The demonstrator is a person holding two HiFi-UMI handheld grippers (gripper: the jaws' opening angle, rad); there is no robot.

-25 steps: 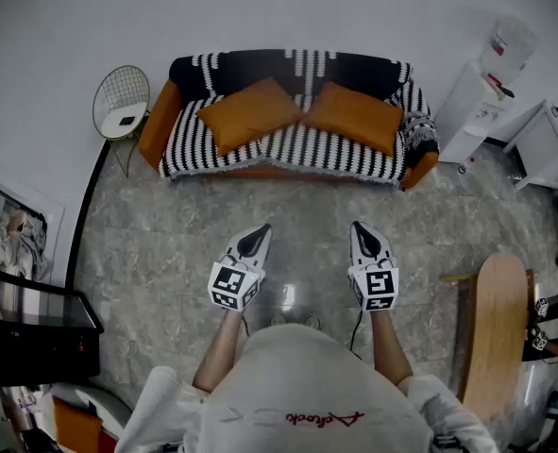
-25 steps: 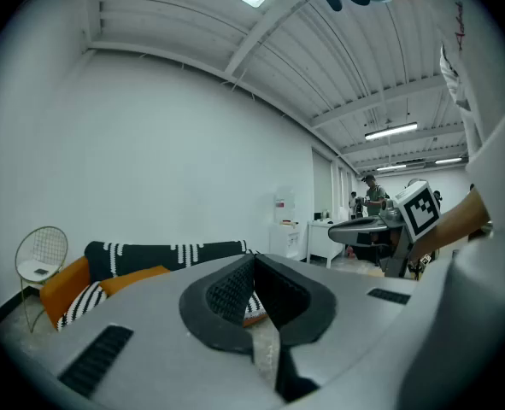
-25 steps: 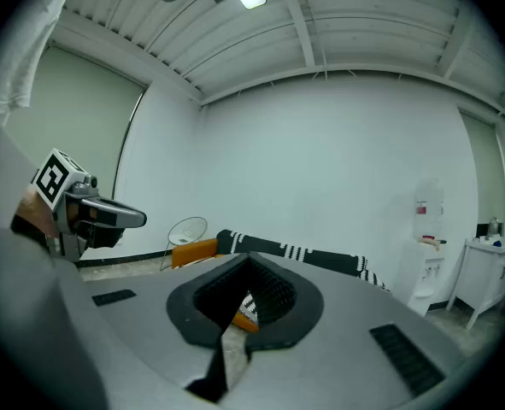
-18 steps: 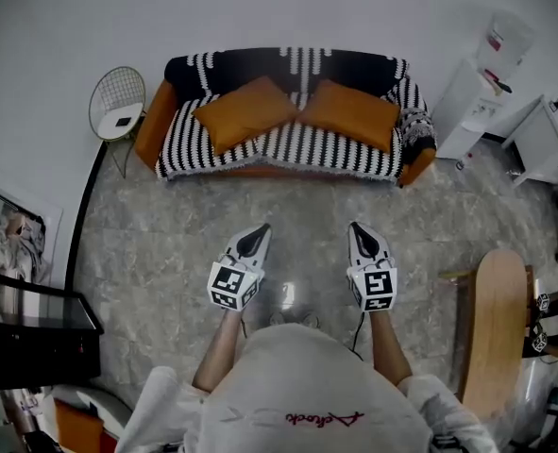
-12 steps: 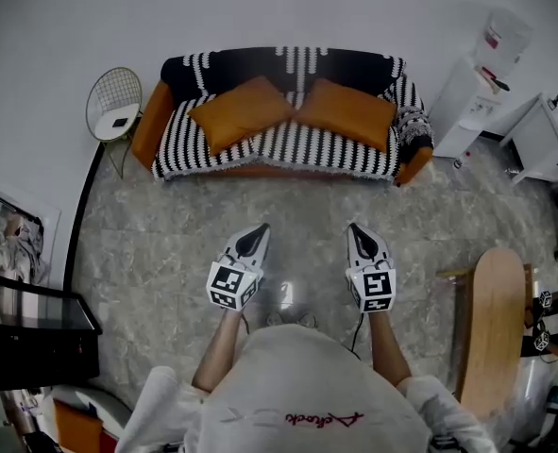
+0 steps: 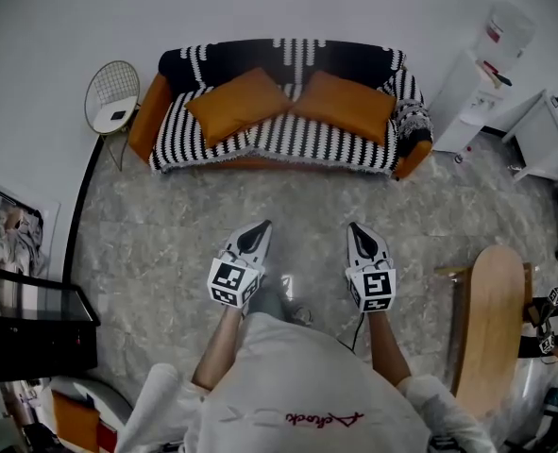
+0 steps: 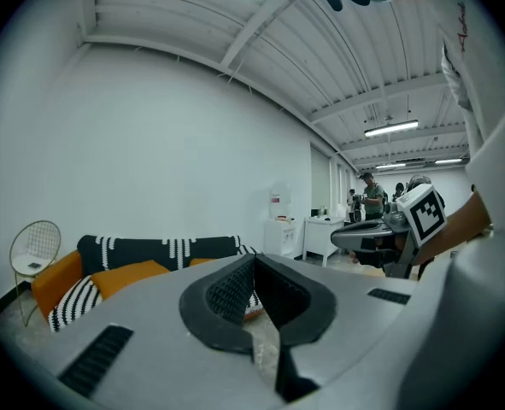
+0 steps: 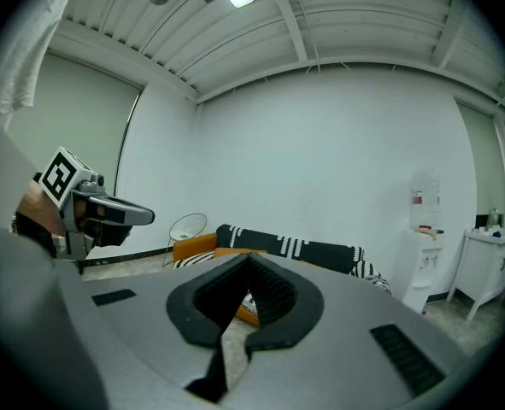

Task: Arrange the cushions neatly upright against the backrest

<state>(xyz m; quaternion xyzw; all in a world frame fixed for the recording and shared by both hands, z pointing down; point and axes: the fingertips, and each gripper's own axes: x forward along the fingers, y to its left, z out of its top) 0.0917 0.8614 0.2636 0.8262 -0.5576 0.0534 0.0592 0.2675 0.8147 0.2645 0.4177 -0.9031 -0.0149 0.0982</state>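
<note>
Two orange square cloth cushions lie on the seat of a sofa (image 6: 288, 147) with a black and white striped cover. The left orange cushion (image 6: 239, 105) is turned crooked. The right orange cushion (image 6: 346, 107) is beside it, and their inner corners come close together in the middle. Both look slumped, not standing straight against the dark backrest (image 6: 288, 61). The left gripper (image 6: 258, 232) and the right gripper (image 6: 361, 230) are both closed tight with nothing in them. They are out over the grey stone floor (image 6: 165, 243), well apart from the sofa. I think the cushions are light, soft and puffy, so they will squash and flop when pinched. They will not break, and cloth should not slip much. A good place to grab looks like a top corner or the top edge, where the cloth is thin enough to fit in the jaws. From there each one could be lifted and leaned back.
</note>
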